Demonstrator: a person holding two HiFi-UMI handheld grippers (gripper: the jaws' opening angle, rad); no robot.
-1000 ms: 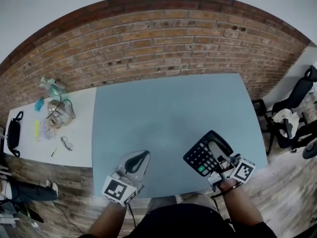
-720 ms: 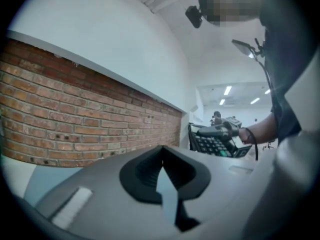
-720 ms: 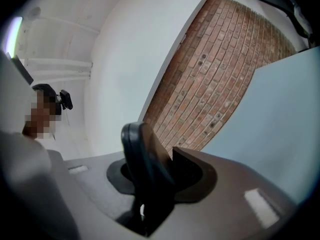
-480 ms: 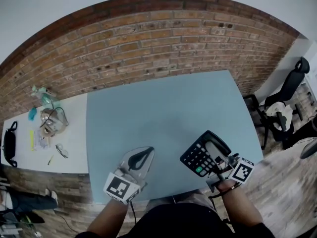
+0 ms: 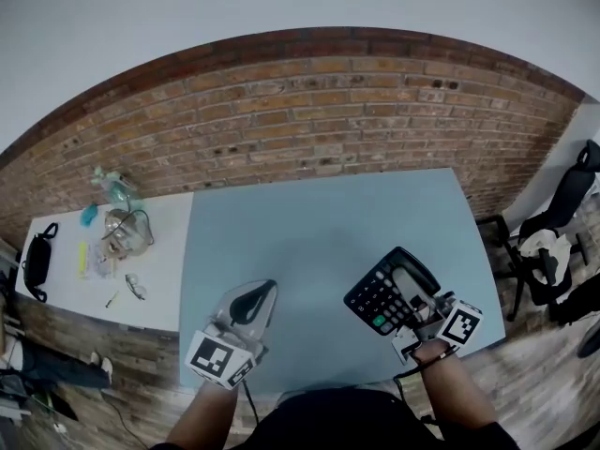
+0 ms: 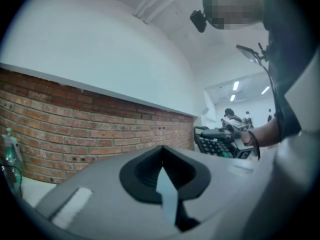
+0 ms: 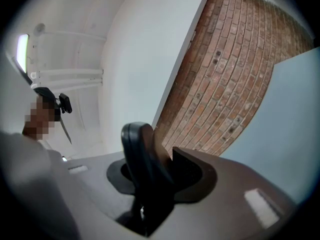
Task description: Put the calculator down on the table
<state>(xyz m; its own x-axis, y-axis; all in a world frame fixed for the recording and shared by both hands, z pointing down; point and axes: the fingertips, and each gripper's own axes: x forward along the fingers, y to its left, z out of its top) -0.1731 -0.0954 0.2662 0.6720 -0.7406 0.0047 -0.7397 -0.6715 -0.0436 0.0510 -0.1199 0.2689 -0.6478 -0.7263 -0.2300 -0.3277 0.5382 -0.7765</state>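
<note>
A black calculator (image 5: 386, 292) with a green key is held above the near right part of the blue-grey table (image 5: 319, 223). My right gripper (image 5: 412, 296) is shut on its near end, and the keys face up. In the right gripper view the calculator's dark edge (image 7: 141, 154) stands between the jaws. My left gripper (image 5: 255, 298) hovers over the table's near left part, jaws together with nothing in them. The left gripper view shows the calculator (image 6: 216, 143) off to the right, with a hand behind it.
A brick wall (image 5: 309, 111) runs behind the table. To the left stands a white table (image 5: 66, 293) with a black bag (image 5: 37, 262), a bottle and small clutter (image 5: 117, 232). Black chairs (image 5: 567, 195) stand on the right.
Both grippers have risen slightly, and the right still holds the calculator. The head view has shifted, so more of the wall above the bricks shows.
</note>
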